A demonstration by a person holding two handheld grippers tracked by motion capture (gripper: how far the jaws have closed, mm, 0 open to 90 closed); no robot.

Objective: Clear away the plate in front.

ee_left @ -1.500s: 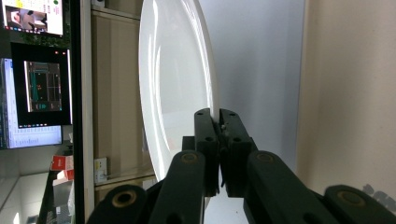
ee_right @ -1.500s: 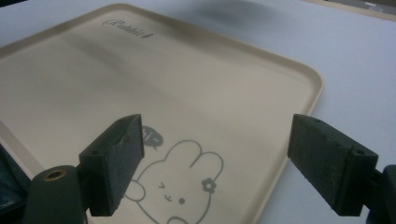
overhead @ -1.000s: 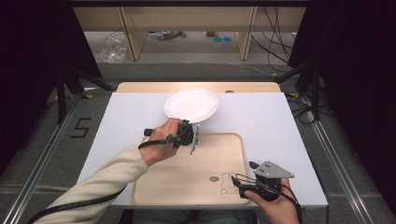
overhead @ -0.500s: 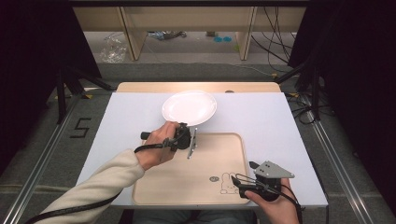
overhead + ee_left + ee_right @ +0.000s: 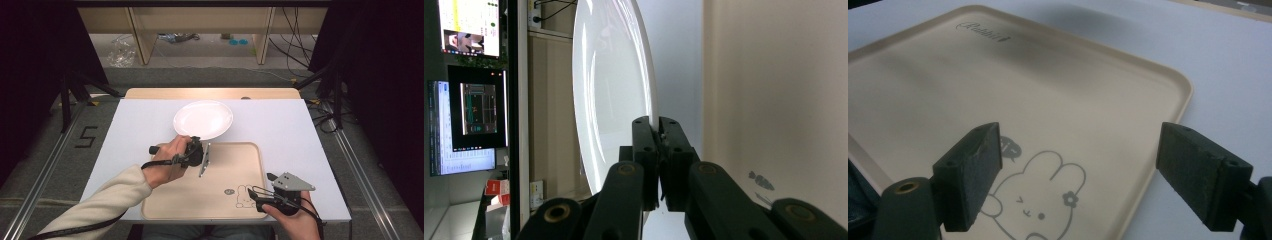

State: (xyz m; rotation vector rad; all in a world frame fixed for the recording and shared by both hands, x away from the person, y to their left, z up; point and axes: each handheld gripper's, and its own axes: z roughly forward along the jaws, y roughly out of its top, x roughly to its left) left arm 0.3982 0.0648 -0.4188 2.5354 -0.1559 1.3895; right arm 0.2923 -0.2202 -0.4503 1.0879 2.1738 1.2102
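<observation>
Your L gripper [image 5: 658, 131] is clamping the white plate [image 5: 202, 119] by its rim; R gripper [image 5: 1078, 175] is hanging wide open, w/ nothing between its jaws, over the tray [image 5: 239, 155].

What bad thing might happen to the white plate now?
1. The left gripper pinches the white plate only by its thin rim, so the plate might slip out or tip when it gets lifted.
2. The tray edge lies right next to the plate, so the plate may bump it on the way over.
3. The right gripper hangs open above the tray's bunny corner and may get in the way.
</observation>
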